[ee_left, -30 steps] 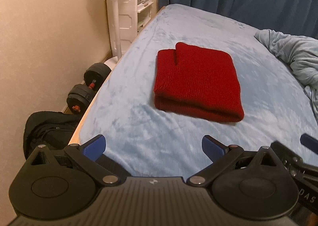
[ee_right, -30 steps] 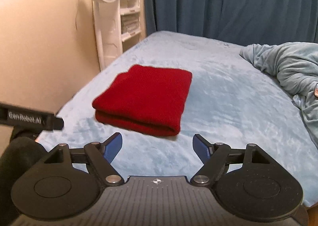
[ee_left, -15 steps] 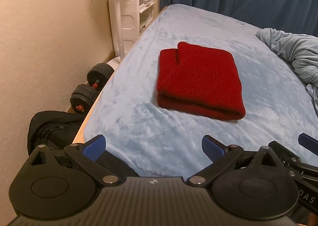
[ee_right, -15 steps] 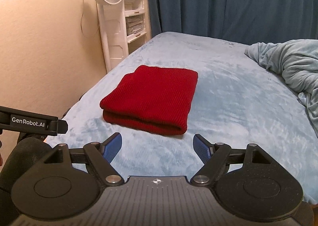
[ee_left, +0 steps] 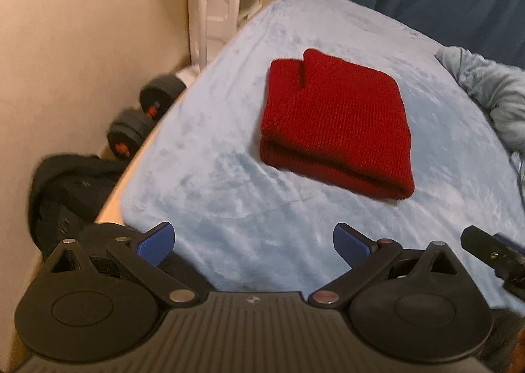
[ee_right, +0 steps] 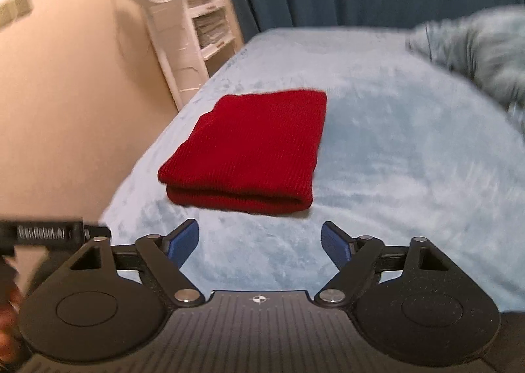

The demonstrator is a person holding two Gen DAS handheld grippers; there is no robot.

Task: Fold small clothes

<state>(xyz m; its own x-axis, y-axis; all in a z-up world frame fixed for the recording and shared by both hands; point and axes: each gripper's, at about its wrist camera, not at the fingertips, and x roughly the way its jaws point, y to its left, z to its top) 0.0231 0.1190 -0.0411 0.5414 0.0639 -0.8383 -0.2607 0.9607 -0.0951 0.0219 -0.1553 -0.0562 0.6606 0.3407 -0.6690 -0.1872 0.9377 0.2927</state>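
Red knit garment [ee_left: 334, 123] folded on bed [ee_left: 229, 195], "GenRobot.AI" label [ee_right: 41, 232] blurred

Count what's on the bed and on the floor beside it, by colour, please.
Red: 1, folded red knitted garment on the light blue bed cover
Light blue: 1, crumpled light blue blanket
Black: 3, two black round dumbbell ends and a black bag
Total: 5
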